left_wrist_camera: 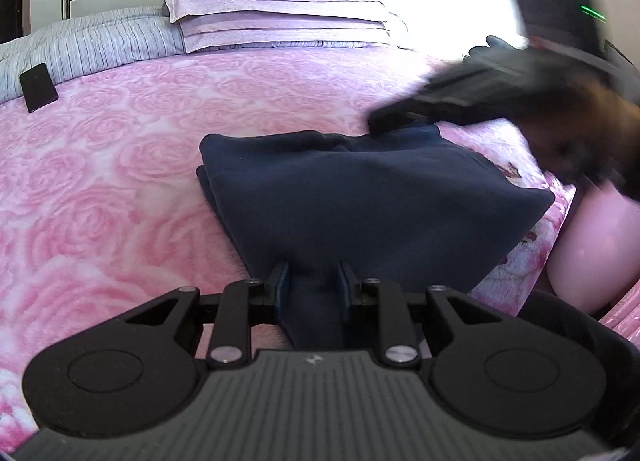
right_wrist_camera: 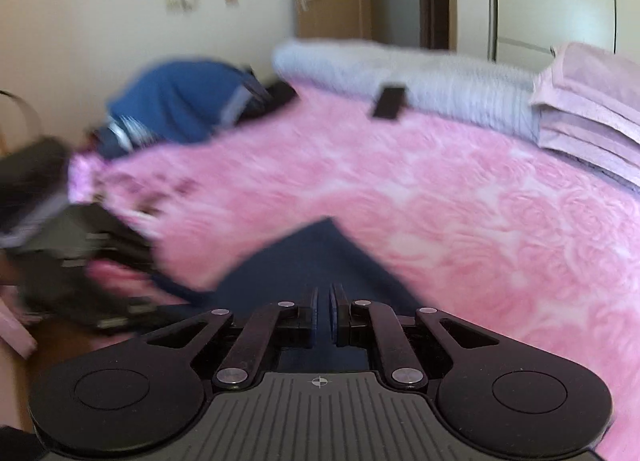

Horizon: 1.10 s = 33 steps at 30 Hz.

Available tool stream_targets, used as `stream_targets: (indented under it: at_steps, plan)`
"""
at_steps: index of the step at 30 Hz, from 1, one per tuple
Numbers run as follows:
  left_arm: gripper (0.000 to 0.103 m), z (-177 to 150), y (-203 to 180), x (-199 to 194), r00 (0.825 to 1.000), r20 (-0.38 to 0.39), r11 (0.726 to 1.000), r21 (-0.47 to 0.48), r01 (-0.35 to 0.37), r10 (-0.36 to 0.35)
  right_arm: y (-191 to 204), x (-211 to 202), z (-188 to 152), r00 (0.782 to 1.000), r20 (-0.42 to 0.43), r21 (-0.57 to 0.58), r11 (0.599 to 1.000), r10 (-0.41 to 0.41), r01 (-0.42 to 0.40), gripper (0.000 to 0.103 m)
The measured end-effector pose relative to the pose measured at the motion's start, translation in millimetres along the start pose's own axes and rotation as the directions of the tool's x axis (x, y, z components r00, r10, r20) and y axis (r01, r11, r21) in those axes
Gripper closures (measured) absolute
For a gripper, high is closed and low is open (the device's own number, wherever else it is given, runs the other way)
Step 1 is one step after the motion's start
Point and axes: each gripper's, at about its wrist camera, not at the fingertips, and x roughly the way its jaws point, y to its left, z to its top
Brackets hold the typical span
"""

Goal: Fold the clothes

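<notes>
A folded navy garment [left_wrist_camera: 360, 197] lies on the pink rose-patterned blanket [left_wrist_camera: 120, 181] of a bed. My left gripper [left_wrist_camera: 313, 273] is at its near corner. The cloth runs up between the two fingers, fills the gap and is pulled into a tent, so the gripper is shut on it. In the left wrist view my right gripper [left_wrist_camera: 380, 119] is blurred and its tip is at the garment's far right corner. In its own view the right gripper [right_wrist_camera: 325, 293] hangs over the navy garment [right_wrist_camera: 320, 257], fingers nearly together, with nothing seen between them.
Lilac pillows [left_wrist_camera: 272, 1] are stacked at the head of the bed beside a folded striped grey quilt [left_wrist_camera: 100, 45]. A flat black object [left_wrist_camera: 38, 87] leans on the quilt. A blue heap of clothes [right_wrist_camera: 180, 101] lies at the far bed edge. The bed drops off at right.
</notes>
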Motion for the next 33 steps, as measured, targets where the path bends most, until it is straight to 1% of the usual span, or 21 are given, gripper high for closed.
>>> stream_targets:
  at_steps: [1,2,3,4,7,9,13,14,15,17,20,22,24,26,27,28,29,30,32,33]
  plan:
    - [0.082,0.0,-1.3,-0.2,1.000,-0.004,1.000,0.005,-0.005,0.005,10.7,-8.1,-12.0,0.999,0.024,0.017,1.000,0.023,-0.024,0.095]
    - [0.082,0.1,-2.7,-0.3,1.000,-0.007,1.000,0.010,-0.010,0.011,20.4,-10.7,-26.6,0.999,0.021,0.025,0.999,0.040,-0.041,0.095]
    - [0.082,0.1,-4.0,-0.5,1.000,-0.011,1.000,0.015,-0.016,0.016,29.3,-10.3,-41.5,0.999,-0.007,0.010,0.999,0.035,-0.035,0.095]
    - [0.082,0.4,-5.7,-0.4,1.000,-0.016,1.000,0.022,-0.022,0.022,36.2,-11.4,-57.5,1.000,-0.028,-0.019,1.000,-0.006,0.006,0.095]
    - [0.082,4.1,-13.3,1.7,0.998,-0.036,0.997,0.062,-0.047,0.050,40.7,-40.8,-94.9,0.994,0.054,-0.014,0.995,-0.096,0.097,0.095]
    - [0.082,5.5,-17.0,3.0,0.997,-0.044,0.995,0.078,-0.063,0.066,36.1,-59.9,-111.6,0.989,0.059,0.026,0.991,-0.135,0.134,0.095]
    - [0.082,7.9,-22.0,5.1,0.994,-0.059,0.992,0.091,-0.091,0.097,33.2,-88.5,-141.3,0.978,0.020,0.034,0.978,-0.208,0.207,0.095]
    - [0.082,9.1,-24.9,5.4,0.992,-0.064,0.990,0.100,-0.103,0.110,33.8,-93.1,-148.2,0.974,-0.009,0.032,0.973,-0.228,0.228,0.095]
    - [0.082,10.3,-28.1,5.7,0.990,-0.069,0.987,0.110,-0.117,0.125,34.6,-97.5,-155.1,0.968,-0.040,0.029,0.968,-0.248,0.249,0.095]
    - [0.083,12.1,-35.7,7.2,0.984,-0.078,0.979,0.138,-0.148,0.160,34.9,-106.9,-171.7,0.953,-0.071,0.045,0.953,-0.296,0.299,0.095]
    - [0.085,18.2,-46.3,4.7,0.978,-0.084,0.970,0.163,-0.178,0.194,30.6,-125.4,-172.6,0.945,-0.040,0.178,0.928,-0.325,0.327,0.094]
    - [0.086,23.8,-54.5,-0.5,0.976,-0.074,0.967,0.173,-0.189,0.204,35.9,-135.0,-164.1,0.942,0.037,0.193,0.927,-0.334,0.321,0.094]
    - [0.085,30.7,-64.6,-9.2,0.986,-0.041,0.977,0.148,-0.157,0.164,40.1,-137.9,-153.0,0.938,0.111,0.203,0.931,-0.329,0.303,0.094]
    - [0.085,34.2,-76.5,-10.1,0.994,-0.026,0.984,0.141,-0.105,0.110,40.2,-133.8,-142.2,0.932,0.172,0.211,0.936,-0.320,0.282,0.094]
    - [0.085,35.3,-82.6,-9.0,0.996,-0.024,0.987,0.141,-0.082,0.086,37.8,-126.9,-139.2,0.930,0.175,0.214,0.934,-0.324,0.285,0.094]
    - [0.084,33.6,-88.1,-2.2,0.996,-0.043,0.986,0.151,-0.072,0.079,35.4,-119.7,-136.4,0.928,0.176,0.217,0.932,-0.329,0.289,0.094]
    - [0.084,29.8,-91.9,7.7,0.994,-0.073,0.985,0.159,-0.072,0.084,31.2,-108.4,-136.0,0.931,0.135,0.217,0.927,-0.340,0.307,0.094]
    - [0.084,26.3,-94.6,15.7,0.992,-0.094,0.984,0.164,-0.072,0.088,28.2,-102.7,-139.7,0.931,0.114,0.199,0.926,-0.347,0.321,0.095]
    - [0.084,20.9,-94.4,20.8,0.992,-0.086,0.985,0.156,-0.077,0.091,22.4,-92.3,-147.4,0.930,0.074,0.159,0.925,-0.360,0.346,0.095]
    - [0.084,18.9,-93.9,22.6,0.992,-0.084,0.986,0.148,-0.078,0.091,19.9,-94.6,-148.1,0.927,0.065,0.158,0.921,-0.369,0.355,0.095]
